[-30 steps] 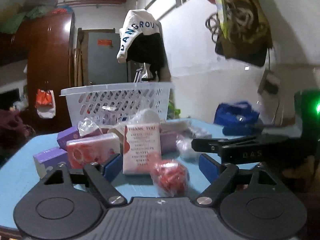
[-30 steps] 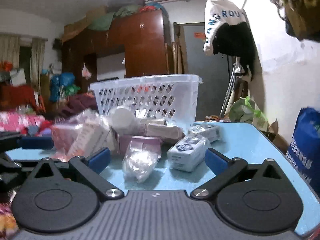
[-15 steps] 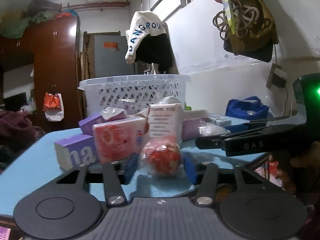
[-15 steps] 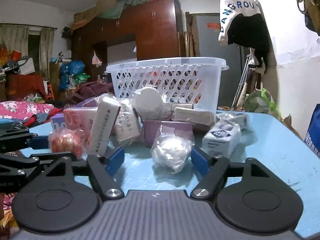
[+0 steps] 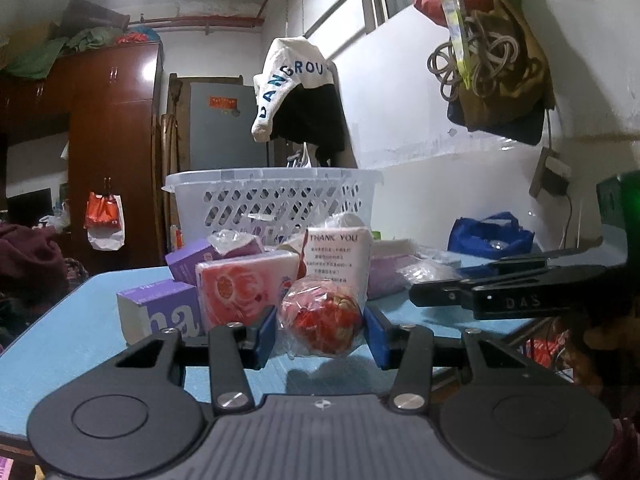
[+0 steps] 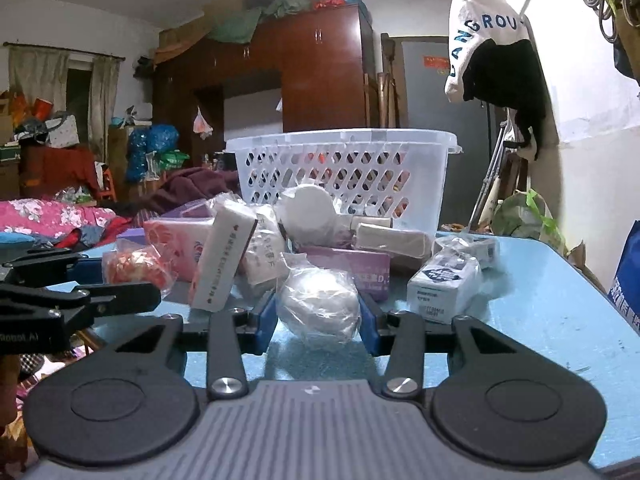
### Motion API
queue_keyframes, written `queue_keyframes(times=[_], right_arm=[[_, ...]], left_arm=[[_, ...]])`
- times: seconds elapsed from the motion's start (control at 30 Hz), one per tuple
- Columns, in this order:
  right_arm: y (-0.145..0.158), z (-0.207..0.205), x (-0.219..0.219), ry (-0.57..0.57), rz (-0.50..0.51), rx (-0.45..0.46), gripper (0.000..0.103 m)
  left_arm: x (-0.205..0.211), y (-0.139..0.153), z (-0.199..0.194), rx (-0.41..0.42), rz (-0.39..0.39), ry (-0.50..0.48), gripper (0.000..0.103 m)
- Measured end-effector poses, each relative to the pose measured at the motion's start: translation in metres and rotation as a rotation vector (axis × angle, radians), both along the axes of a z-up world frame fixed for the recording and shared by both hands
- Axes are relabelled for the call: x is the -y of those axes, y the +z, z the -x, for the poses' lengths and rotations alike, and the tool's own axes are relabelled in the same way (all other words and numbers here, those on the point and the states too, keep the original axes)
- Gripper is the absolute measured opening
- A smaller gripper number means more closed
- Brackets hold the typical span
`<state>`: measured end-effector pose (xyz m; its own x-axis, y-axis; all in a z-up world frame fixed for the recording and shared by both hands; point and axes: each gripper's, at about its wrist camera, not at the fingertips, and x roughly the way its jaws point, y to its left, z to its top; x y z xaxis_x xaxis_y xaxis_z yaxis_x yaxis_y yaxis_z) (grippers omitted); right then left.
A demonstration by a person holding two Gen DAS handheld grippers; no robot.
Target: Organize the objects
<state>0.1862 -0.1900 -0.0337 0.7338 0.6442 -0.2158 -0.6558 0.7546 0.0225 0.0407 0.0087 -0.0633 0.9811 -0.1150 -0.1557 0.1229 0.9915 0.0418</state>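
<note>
**Both tongs closed on bagged items at the front of the pile**

I see the blue table [image 6: 552, 304] carrying everything, with the white perforated laundry basket [image 6: 344, 172] standing at its far side behind the clutter. In front of the basket lies a heap of packages: a pink tissue pack [image 5: 244, 286], purple boxes [image 5: 160, 314] to its left, a white "THANK YOU" card pack [image 5: 338, 258] standing upright behind the red item, a purple flat box [image 6: 360, 272], and a small white-and-blue carton [image 6: 444, 284] off to the right of the heap.

My left gripper [image 5: 320, 334] has its blue pads pressed against both sides of a red-and-white item in a clear bag [image 5: 320, 320], at the near edge of the pile, just in front of the card pack. I cannot tell whether it rests on the table or is lifted.

My right gripper [image 6: 318, 320] is likewise clamped on a white round item in a clear bag [image 6: 318, 304], just in front of the purple flat box, its pads touching each side.

Each gripper's black body shows at the edge of the other's view.
</note>
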Motion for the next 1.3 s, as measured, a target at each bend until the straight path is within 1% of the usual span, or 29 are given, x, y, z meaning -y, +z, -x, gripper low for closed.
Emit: queue_keyframes(times=[0.17, 0.27, 0.33, 0.4, 0.5, 0.57, 0.6, 0.67, 0.73, 0.8, 0.83, 0.87, 0.9, 0.93, 0.97, 1.03, 1.07, 1.13, 1.17, 1.23, 1.3], right_arm=[[0.003, 0.000, 0.002, -0.006, 0.006, 0.028, 0.046], [0.006, -0.001, 0.005, 0.008, -0.013, 0.027, 0.046], [0.016, -0.002, 0.010, 0.023, -0.039, 0.034, 0.046], [0.034, -0.004, 0.010, 0.024, -0.055, 0.079, 0.046], [0.077, -0.025, -0.005, 0.031, -0.059, 0.187, 0.046], [0.104, -0.052, -0.025, 0.017, -0.028, 0.248, 0.046], [0.117, -0.071, -0.037, 0.009, -0.001, 0.248, 0.046], [0.130, -0.104, -0.056, 0.018, 0.037, 0.200, 0.046], [0.136, -0.128, -0.069, 0.018, 0.052, 0.153, 0.046], [0.136, -0.142, -0.078, 0.014, 0.063, 0.138, 0.046], [0.135, -0.148, -0.081, 0.008, 0.071, 0.131, 0.051], [0.135, -0.151, -0.081, 0.008, 0.078, 0.118, 0.061], [0.134, -0.154, -0.081, -0.002, 0.073, 0.106, 0.091], [0.134, -0.151, -0.076, -0.027, 0.050, 0.113, 0.103], [0.133, -0.143, -0.068, -0.058, 0.023, 0.135, 0.103], [0.133, -0.125, -0.051, -0.064, -0.006, 0.133, 0.103], [0.131, -0.115, -0.041, -0.058, -0.020, 0.128, 0.103], [0.119, -0.092, -0.017, -0.075, -0.039, 0.118, 0.103], [0.110, -0.082, -0.005, -0.099, -0.034, 0.099, 0.103], [0.086, -0.069, 0.019, -0.130, -0.023, 0.040, 0.103], [0.057, -0.064, 0.037, -0.133, -0.012, -0.059, 0.103]], left_arm=[[-0.007, 0.001, -0.002, 0.001, 0.014, 0.014, 0.051], [-0.014, 0.003, -0.002, 0.001, 0.043, 0.009, 0.051], [-0.018, 0.014, -0.006, 0.002, 0.072, -0.007, 0.051], [-0.023, 0.036, -0.016, 0.031, 0.092, -0.016, 0.051], [-0.037, 0.089, -0.055, 0.063, 0.121, 0.002, 0.051], [-0.049, 0.120, -0.095, 0.040, 0.145, 0.034, 0.051], [-0.054, 0.133, -0.118, 0.012, 0.159, 0.036, 0.051], [-0.063, 0.149, -0.163, -0.056, 0.173, 0.051, 0.051], [-0.070, 0.152, -0.196, -0.110, 0.188, 0.079, 0.051], [-0.075, 0.149, -0.217, -0.143, 0.215, 0.078, 0.051], [-0.075, 0.147, -0.226, -0.159, 0.212, 0.074, 0.061], [-0.074, 0.144, -0.232, -0.179, 0.198, 0.079, 0.083], [-0.073, 0.141, -0.234, -0.187, 0.186, 0.094, 0.091], [-0.072, 0.139, -0.233, -0.183, 0.171, 0.111, 0.093], [-0.071, 0.139, -0.227, -0.171, 0.159, 0.117, 0.093], [-0.073, 0.139, -0.203, -0.130, 0.147, 0.098, 0.093], [-0.075, 0.139, -0.184, -0.100, 0.135, 0.095, 0.093], [-0.078, 0.128, -0.140, -0.052, 0.101, 0.089, 0.093], [-0.080, 0.122, -0.122, -0.039, 0.095, 0.084, 0.093], [-0.087, 0.100, -0.087, -0.031, 0.074, 0.090, 0.093], [-0.095, 0.079, -0.059, -0.030, 0.074, 0.125, 0.093]])
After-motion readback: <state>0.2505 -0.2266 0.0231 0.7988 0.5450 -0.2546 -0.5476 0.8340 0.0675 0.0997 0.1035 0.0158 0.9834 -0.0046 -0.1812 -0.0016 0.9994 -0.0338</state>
